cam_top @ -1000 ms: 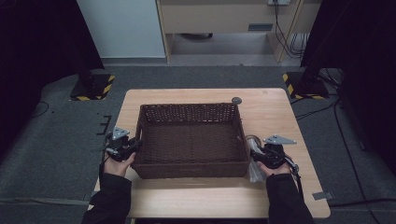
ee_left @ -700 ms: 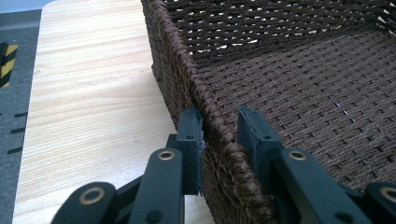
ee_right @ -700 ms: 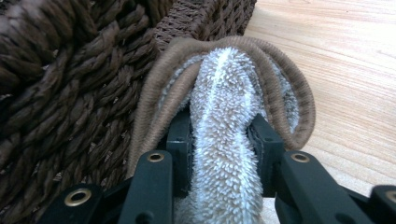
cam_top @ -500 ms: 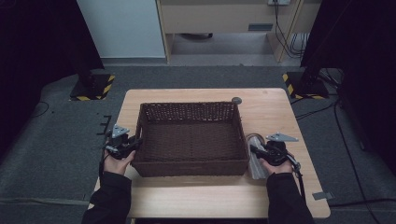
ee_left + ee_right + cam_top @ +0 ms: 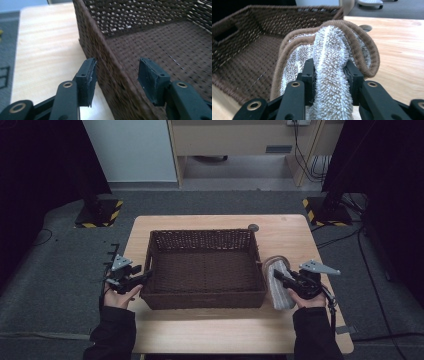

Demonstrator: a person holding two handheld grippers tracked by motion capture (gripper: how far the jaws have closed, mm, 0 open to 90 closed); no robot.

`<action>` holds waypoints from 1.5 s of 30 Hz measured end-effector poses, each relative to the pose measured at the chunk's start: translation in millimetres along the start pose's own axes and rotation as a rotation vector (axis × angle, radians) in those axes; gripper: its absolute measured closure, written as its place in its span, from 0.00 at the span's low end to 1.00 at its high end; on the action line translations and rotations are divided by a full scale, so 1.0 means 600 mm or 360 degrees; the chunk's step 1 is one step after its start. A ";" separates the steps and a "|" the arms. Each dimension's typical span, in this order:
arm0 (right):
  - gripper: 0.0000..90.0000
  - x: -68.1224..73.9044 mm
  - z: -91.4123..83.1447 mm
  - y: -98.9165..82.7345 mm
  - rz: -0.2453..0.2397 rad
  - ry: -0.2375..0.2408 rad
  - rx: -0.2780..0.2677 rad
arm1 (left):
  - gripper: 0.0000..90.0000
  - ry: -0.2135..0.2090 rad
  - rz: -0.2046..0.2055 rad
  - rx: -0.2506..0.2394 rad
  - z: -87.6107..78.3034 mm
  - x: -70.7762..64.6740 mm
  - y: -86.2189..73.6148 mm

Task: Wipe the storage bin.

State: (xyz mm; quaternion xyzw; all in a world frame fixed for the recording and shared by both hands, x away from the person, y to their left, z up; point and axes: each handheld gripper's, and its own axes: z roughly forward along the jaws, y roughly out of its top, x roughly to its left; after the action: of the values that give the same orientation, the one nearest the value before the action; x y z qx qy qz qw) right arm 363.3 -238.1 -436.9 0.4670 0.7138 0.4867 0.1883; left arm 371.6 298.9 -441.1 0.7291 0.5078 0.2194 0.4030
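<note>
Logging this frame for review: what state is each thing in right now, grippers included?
Dark brown woven wicker basket: empty, upright on the table, left wall between the left gripper's jaws.
Grey-white fluffy towel with brown edging: bunched, pinched at a fold, outside the basket on its right.
Left gripper: open, straddling the basket wall.
Right gripper: shut on the towel.
Light wooden table: bearing the basket.

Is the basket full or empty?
Empty. The basket shows only its bare woven bottom; the towel sits outside, in the right gripper.
</note>
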 end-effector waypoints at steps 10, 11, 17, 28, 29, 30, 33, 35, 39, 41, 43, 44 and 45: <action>0.75 0.017 0.032 -0.041 -0.0006 -0.0020 0.0140 | 0.59 0.0005 0.0160 0.0105 -0.003 -0.023 -0.018; 0.75 0.015 0.034 -0.043 -0.0013 -0.0017 0.0146 | 0.61 0.0009 0.0151 0.0102 -0.004 -0.023 -0.018; 0.75 0.009 0.057 -0.060 -0.0017 -0.0036 0.0253 | 0.65 0.0009 0.0064 0.0106 -0.003 -0.021 -0.020; 0.74 -0.010 0.045 -0.048 -0.0006 -0.0093 0.0234 | 0.71 0.0081 0.0029 0.0132 0.000 -0.027 -0.014; 0.74 -0.010 0.039 -0.045 0.0006 -0.0105 0.0211 | 0.71 0.0081 0.0029 0.0132 0.000 -0.027 -0.014; 0.74 -0.012 0.031 -0.041 0.0000 -0.0114 0.0176 | 0.71 0.0081 0.0027 0.0133 0.000 -0.027 -0.014; 0.74 -0.013 0.006 -0.027 -0.0001 -0.0115 0.0085 | 0.71 0.0078 0.0033 0.0133 0.000 -0.026 -0.013; 0.74 -0.011 -0.006 -0.019 0.0004 -0.0093 0.0036 | 0.70 0.0046 0.0036 0.0118 0.001 -0.023 -0.014; 0.74 0.000 -0.017 -0.013 -0.0012 -0.0053 0.0014 | 0.66 -0.0021 0.0082 0.0072 0.003 -0.012 -0.016; 0.74 0.005 -0.018 -0.015 -0.0024 -0.0031 0.0028 | 0.64 -0.0033 0.0110 0.0053 0.003 -0.010 -0.017; 0.74 0.010 -0.017 -0.019 -0.0020 -0.0019 0.0040 | 0.64 -0.0040 0.0125 0.0058 0.003 -0.009 -0.017; 0.75 0.013 -0.017 -0.021 -0.0016 -0.0010 0.0046 | 0.65 -0.0032 0.0119 0.0057 0.003 -0.011 -0.017; 0.75 0.015 -0.015 -0.023 -0.0007 0.0004 0.0043 | 0.66 -0.0024 0.0120 0.0061 0.003 -0.012 -0.017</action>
State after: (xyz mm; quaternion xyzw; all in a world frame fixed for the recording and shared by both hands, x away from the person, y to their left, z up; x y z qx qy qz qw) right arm 345.6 -236.1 -443.4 0.4674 0.7217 0.4771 0.1821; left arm 364.6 293.2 -449.7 0.7569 0.4810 0.2193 0.3843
